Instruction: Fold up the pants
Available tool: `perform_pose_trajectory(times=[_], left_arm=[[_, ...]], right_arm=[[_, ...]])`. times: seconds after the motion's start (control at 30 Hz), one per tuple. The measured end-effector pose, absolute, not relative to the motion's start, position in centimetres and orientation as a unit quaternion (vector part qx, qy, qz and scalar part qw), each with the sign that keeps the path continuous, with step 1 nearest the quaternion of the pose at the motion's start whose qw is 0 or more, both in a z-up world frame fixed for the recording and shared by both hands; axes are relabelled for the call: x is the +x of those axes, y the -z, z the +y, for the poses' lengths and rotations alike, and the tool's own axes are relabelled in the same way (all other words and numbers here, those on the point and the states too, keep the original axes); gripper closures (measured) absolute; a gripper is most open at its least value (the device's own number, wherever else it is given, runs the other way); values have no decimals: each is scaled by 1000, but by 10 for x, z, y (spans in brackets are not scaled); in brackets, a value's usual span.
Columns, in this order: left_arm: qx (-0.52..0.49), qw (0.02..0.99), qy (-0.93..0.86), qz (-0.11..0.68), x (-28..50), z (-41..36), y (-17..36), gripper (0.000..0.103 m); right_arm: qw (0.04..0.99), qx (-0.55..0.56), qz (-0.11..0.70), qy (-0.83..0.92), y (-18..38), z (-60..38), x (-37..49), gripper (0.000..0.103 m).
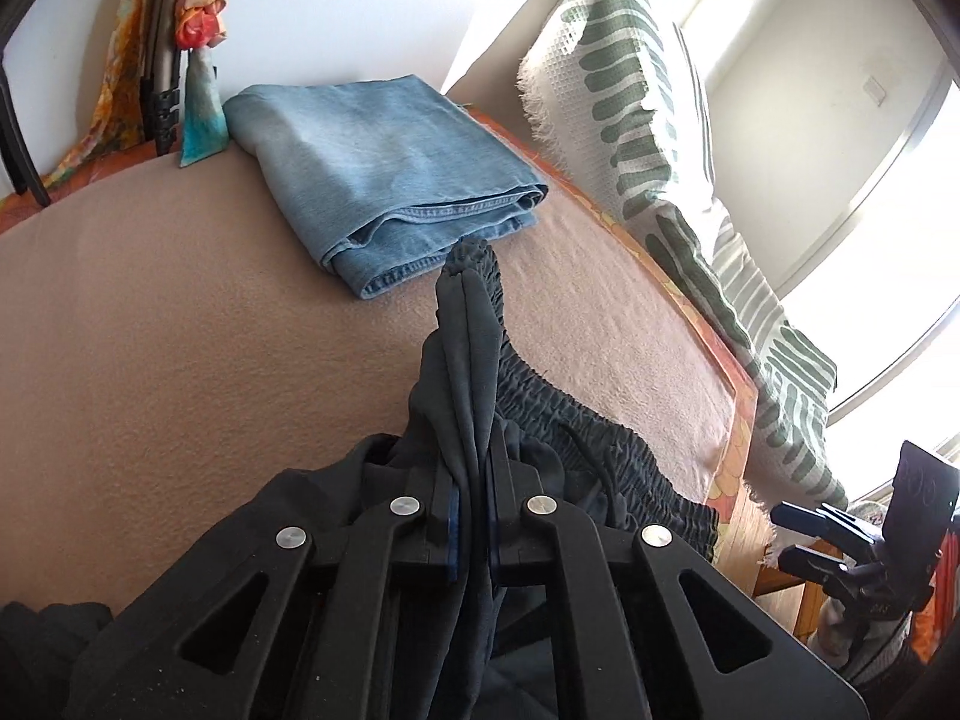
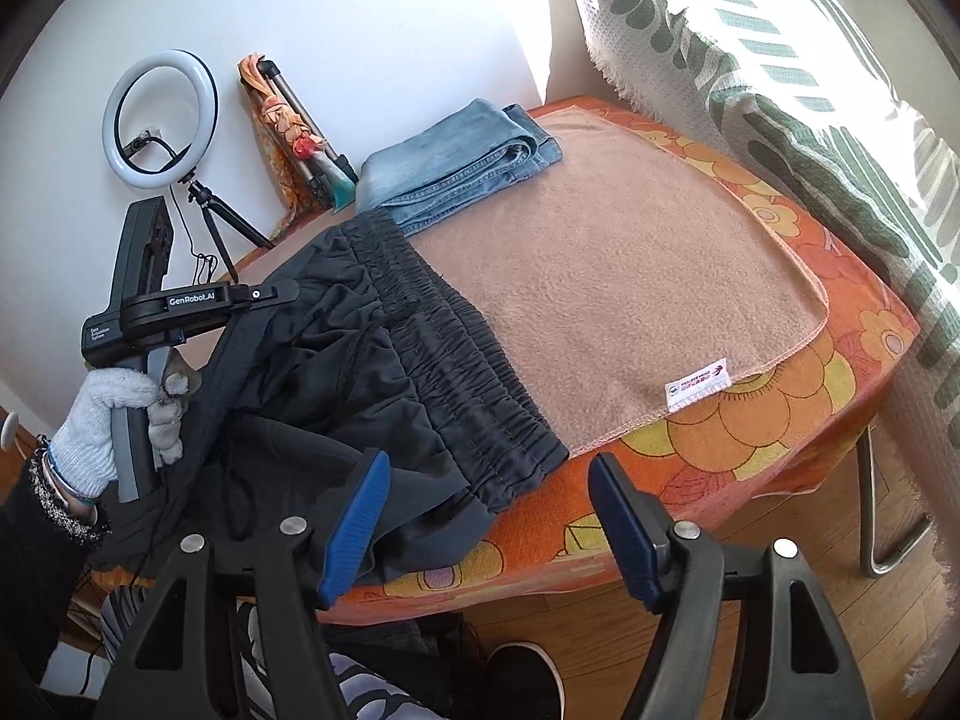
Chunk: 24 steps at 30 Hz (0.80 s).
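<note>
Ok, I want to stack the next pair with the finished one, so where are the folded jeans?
The folded jeans lie at the table's far end against the wall, on the tan blanket, just beyond the black pants waistband.

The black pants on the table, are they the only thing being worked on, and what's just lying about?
In the job:
- black pants
- left gripper, jaws shut on the pants' fabric
- right gripper, jaws open, empty

Lying about:
- folded jeans
- ring light
- brown blanket
- patterned green cloth
</note>
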<state>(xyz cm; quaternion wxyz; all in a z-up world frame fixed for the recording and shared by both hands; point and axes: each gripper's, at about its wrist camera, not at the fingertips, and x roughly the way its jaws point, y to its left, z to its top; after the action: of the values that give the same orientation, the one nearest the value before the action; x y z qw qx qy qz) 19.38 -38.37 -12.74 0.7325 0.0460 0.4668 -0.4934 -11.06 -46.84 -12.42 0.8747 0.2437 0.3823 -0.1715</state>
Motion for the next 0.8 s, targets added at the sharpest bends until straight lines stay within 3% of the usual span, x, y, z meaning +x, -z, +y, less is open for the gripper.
perform_pose_trajectory(times=[0.33, 0.57, 0.7, 0.8], left_arm=[[112, 649, 585, 473, 97, -387, 116, 99], [175, 621, 596, 478, 66, -398, 131, 99], [210, 611, 602, 470, 50, -400, 136, 99], [217, 607, 605, 467, 45, -401, 136, 99]], right_arm=[[866, 375, 318, 94, 112, -503, -97, 32], [822, 484, 299, 31, 146, -513, -74, 34], [804, 513, 298, 38, 163, -517, -69, 60], [799, 494, 336, 63, 173, -517, -63, 59]])
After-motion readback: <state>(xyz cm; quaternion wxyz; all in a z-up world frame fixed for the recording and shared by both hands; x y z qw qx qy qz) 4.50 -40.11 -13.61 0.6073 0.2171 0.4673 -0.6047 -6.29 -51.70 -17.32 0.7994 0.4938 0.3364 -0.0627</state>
